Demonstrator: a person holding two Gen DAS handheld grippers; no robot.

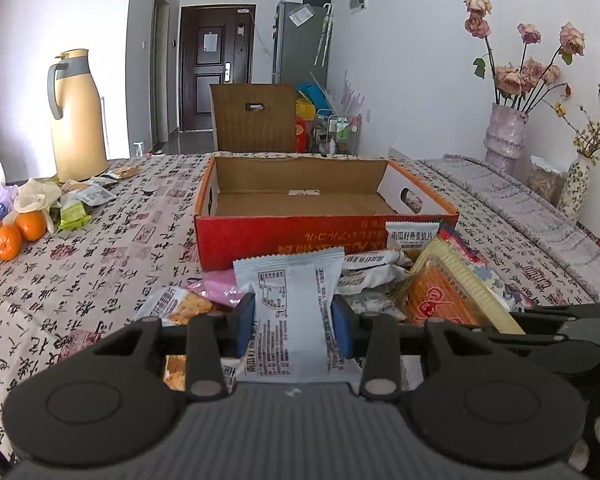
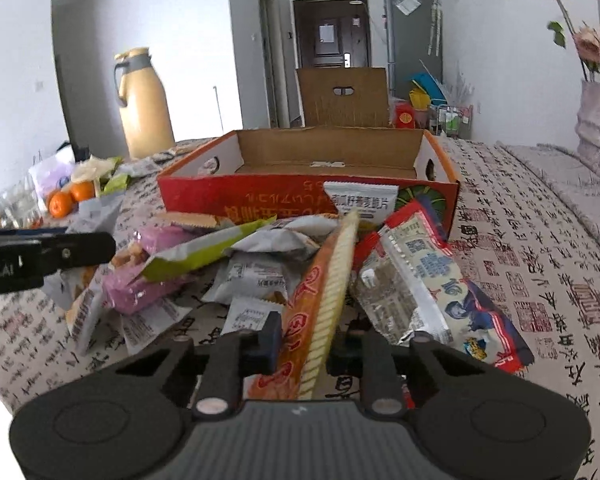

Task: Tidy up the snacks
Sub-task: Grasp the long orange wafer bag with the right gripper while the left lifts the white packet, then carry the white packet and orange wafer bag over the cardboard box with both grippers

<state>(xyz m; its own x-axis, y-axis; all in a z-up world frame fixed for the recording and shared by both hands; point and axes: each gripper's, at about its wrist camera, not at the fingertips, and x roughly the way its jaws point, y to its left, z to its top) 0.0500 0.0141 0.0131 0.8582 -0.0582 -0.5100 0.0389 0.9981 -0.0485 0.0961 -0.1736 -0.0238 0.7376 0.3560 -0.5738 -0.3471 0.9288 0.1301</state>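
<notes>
Spread beneath both tongs: a table under a pale cloth printed with black calligraphy (image 1: 100, 280). Stood straight ahead of both: an open, shallow red cardboard box with a bare brown inside (image 2: 308, 168). Lay heaped between tongs and box: a pile of loose snack packets (image 2: 236, 256). Clamped upright between the blue pads of the left gripper (image 1: 294, 320): a pale grey-blue printed sachet (image 1: 290, 300). Pinched edge-on in the nearly closed right gripper (image 2: 312, 344): an orange clear-wrapped pack of ridged biscuits (image 2: 320, 300).
</notes>
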